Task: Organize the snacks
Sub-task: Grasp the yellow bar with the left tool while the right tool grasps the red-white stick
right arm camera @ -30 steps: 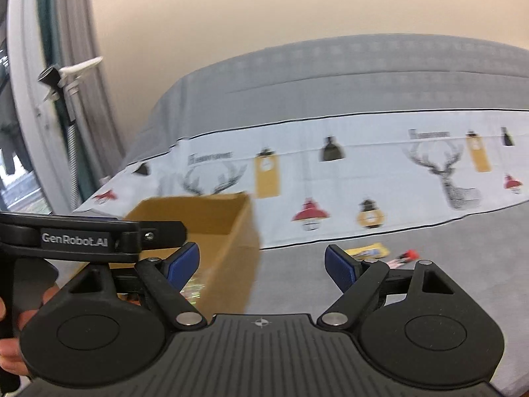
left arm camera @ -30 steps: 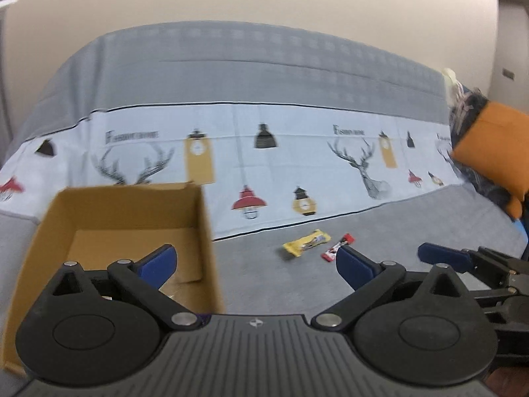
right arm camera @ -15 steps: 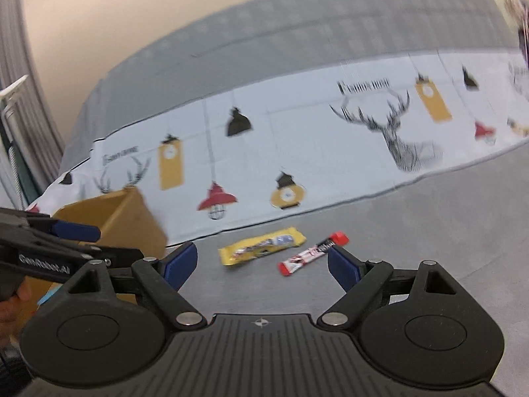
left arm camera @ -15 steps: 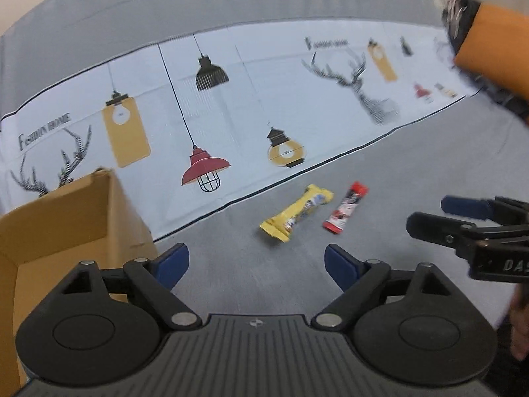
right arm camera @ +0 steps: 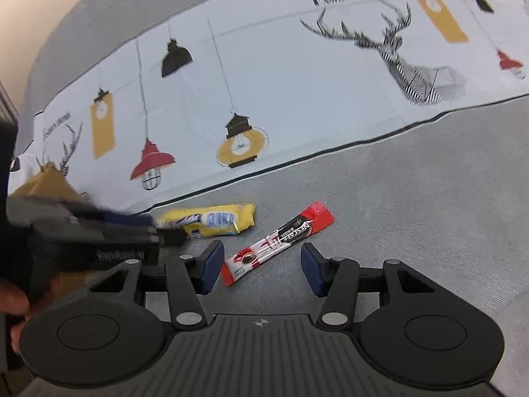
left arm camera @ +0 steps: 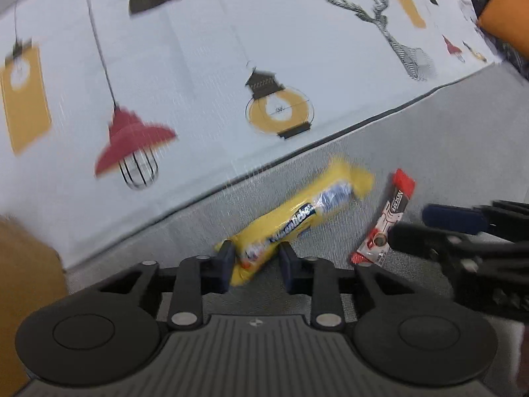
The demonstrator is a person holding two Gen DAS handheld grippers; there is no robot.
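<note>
Closing left claw [left arm camera: 254, 264] around yellow snack pack [left arm camera: 294, 221]; right claw [right arm camera: 261, 269] closing, straddling Nescafe stick [right arm camera: 281, 236].

Glossy plastic film wraps the yellow snack bar [left arm camera: 299, 218] and the red coffee stick [right arm camera: 281, 240] at its three o'clock, on the bed's [right arm camera: 413, 198] matt woven cloth.

Grey fabric bed cover [right arm camera: 413, 198] with white printed band [right arm camera: 297, 76] showing deer, lanterns, lamps. Orange cushion [left arm camera: 506, 10] at bed's far right edge. Beige wall [right arm camera: 39, 0] beyond.
</note>
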